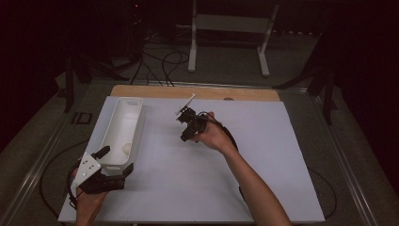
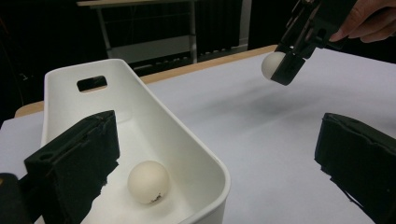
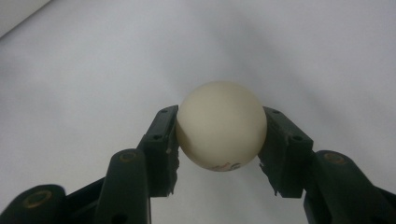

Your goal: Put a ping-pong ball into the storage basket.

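From above, the right gripper (image 1: pixel 184 136) hung over the white mat (image 1: pixel 263 155), right of the white bin (image 1: pixel 123 123). The left gripper (image 2: pixel 215 158) gaped wide, straddling that bin's near wall, a second ball (image 2: pixel 148 181) inside. Up close, the right jaws pinched the ball (image 3: pixel 221 126) tight above the mat.

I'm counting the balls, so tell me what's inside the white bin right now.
One white ball lies on the floor of the white bin, near the end closest to the person. The left claw straddles that end's wall, and its inner jaw covers part of the bin's floor, so anything there is hidden.
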